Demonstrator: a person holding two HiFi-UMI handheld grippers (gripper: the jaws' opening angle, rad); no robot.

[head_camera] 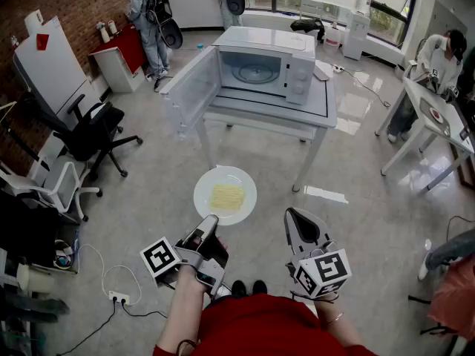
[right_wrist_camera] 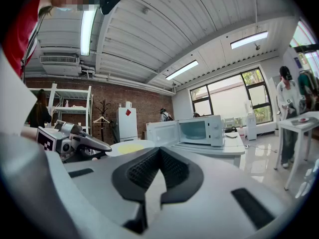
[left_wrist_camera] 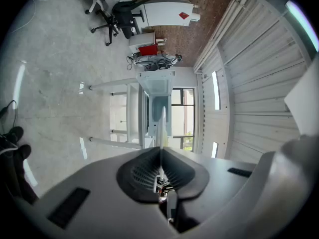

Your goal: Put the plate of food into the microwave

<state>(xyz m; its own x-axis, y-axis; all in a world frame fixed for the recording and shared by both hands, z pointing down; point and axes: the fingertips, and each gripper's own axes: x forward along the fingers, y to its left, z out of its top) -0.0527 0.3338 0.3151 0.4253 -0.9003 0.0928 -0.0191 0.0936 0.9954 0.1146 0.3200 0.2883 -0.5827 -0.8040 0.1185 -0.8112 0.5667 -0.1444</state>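
Observation:
A white plate (head_camera: 225,196) with pale yellow food (head_camera: 227,196) hangs level in the air in front of the table. My left gripper (head_camera: 211,220) is shut on its near rim. In the left gripper view the plate (left_wrist_camera: 162,126) shows edge-on, running out from between the pads. My right gripper (head_camera: 292,214) is to the right of the plate, shut and empty; in its own view the pads meet at the right gripper's (right_wrist_camera: 159,151) tip. The white microwave (head_camera: 261,68) stands on a white table (head_camera: 276,113) ahead, its door (head_camera: 191,89) swung open to the left and its cavity empty.
Black office chair (head_camera: 93,128) and a white chair (head_camera: 48,188) stand at the left. People stand at the back left (head_camera: 145,13) and at a table on the right (head_camera: 438,58). A power strip with cables (head_camera: 117,297) lies on the floor near my left.

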